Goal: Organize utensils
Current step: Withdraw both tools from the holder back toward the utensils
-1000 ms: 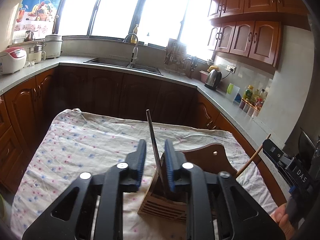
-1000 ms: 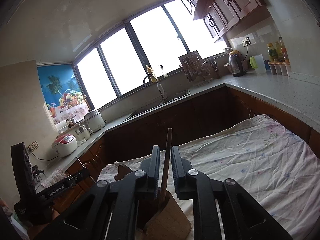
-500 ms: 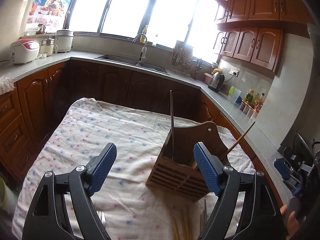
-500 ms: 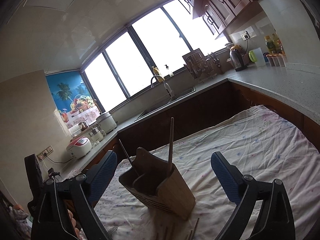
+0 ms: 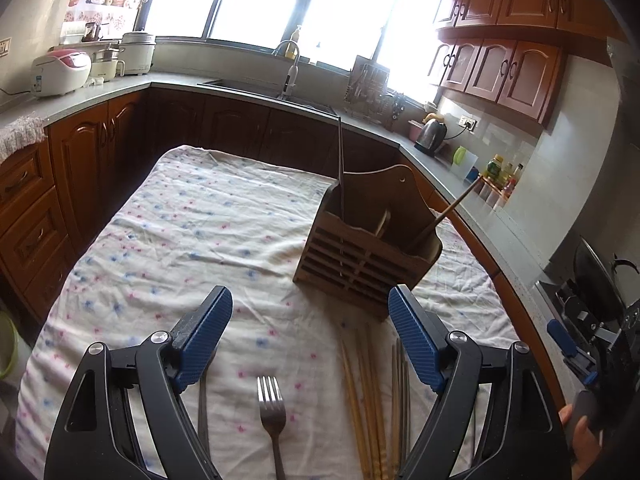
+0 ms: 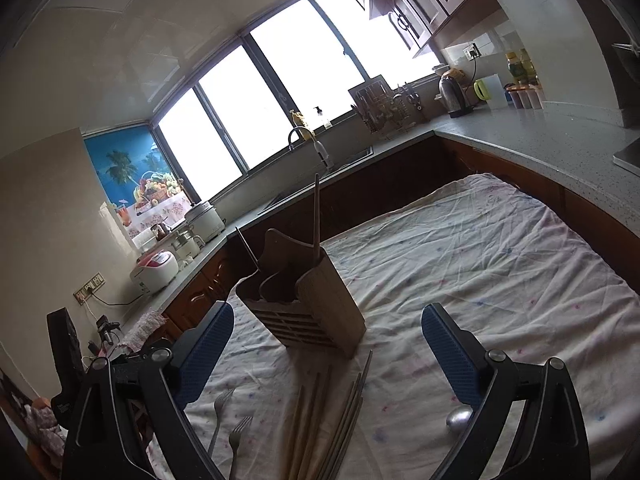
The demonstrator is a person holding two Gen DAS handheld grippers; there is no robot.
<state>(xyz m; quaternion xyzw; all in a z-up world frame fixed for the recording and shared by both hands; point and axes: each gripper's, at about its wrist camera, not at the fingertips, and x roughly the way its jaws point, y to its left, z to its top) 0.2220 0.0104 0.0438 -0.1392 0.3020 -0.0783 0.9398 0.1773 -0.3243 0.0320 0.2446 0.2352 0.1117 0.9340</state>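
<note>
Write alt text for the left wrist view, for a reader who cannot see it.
An open left claw hovers over a floral tablecloth, nothing between its blue pads. Ahead stands a wooden utensil holder with two sticks upright in it; a fork and loose chopsticks lie on the cloth nearby.

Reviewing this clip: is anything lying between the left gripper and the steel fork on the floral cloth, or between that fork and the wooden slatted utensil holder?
Nothing visible does. The left gripper is open above the steel fork, with only bare floral cloth between them. The wooden slatted utensil holder stands beyond on open cloth; the wooden chopsticks lie beside the fork, off that line.
</note>
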